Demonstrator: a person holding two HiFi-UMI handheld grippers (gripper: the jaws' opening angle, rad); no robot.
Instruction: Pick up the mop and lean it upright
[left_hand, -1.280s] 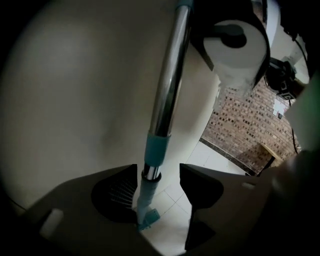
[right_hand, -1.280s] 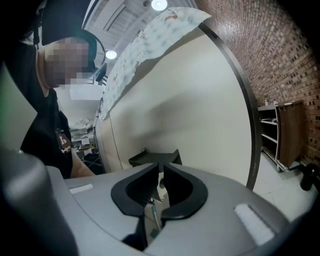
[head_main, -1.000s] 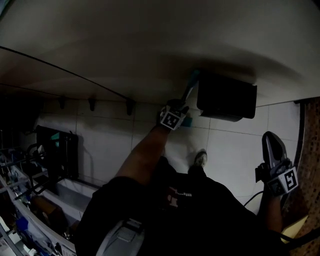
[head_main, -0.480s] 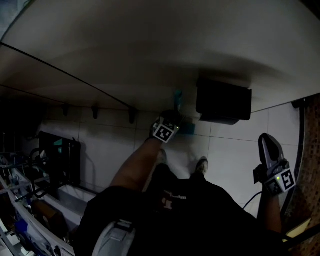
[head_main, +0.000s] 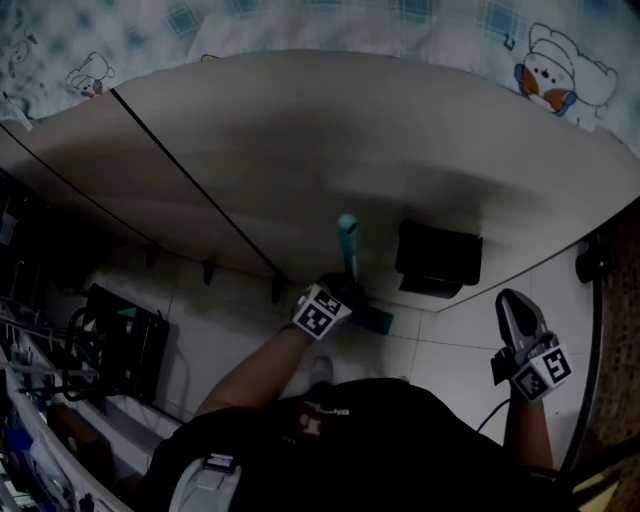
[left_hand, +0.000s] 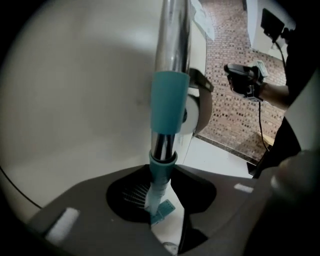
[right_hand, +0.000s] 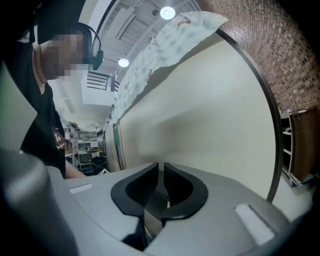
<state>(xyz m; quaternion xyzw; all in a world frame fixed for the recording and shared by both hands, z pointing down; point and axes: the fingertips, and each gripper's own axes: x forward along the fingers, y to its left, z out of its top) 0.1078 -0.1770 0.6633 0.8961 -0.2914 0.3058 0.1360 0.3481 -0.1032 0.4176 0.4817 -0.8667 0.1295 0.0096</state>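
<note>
The mop's handle (left_hand: 169, 100) is a chrome tube with a teal sleeve. It rises steeply from between the jaws of my left gripper (left_hand: 160, 200) in front of the cream wall. Those jaws have just been closing and now press on the handle's thin teal lower section. In the head view the left gripper (head_main: 345, 292) is at the centre, with the handle's teal tip (head_main: 347, 226) sticking up above it. My right gripper (head_main: 512, 305) hangs apart at the right. Its jaws (right_hand: 161, 172) are together with nothing between them.
A black box (head_main: 438, 255) sits at the wall's foot just right of the mop. The cream wall panel (head_main: 330, 130) fills the back. A black crate (head_main: 120, 335) and cluttered shelves are at the left. Brick-patterned flooring (left_hand: 235, 120) lies to the right.
My left gripper has risen with the mop handle, and the teal tip now stands higher against the wall. The right gripper has lifted a little. The head view has tilted upward.
</note>
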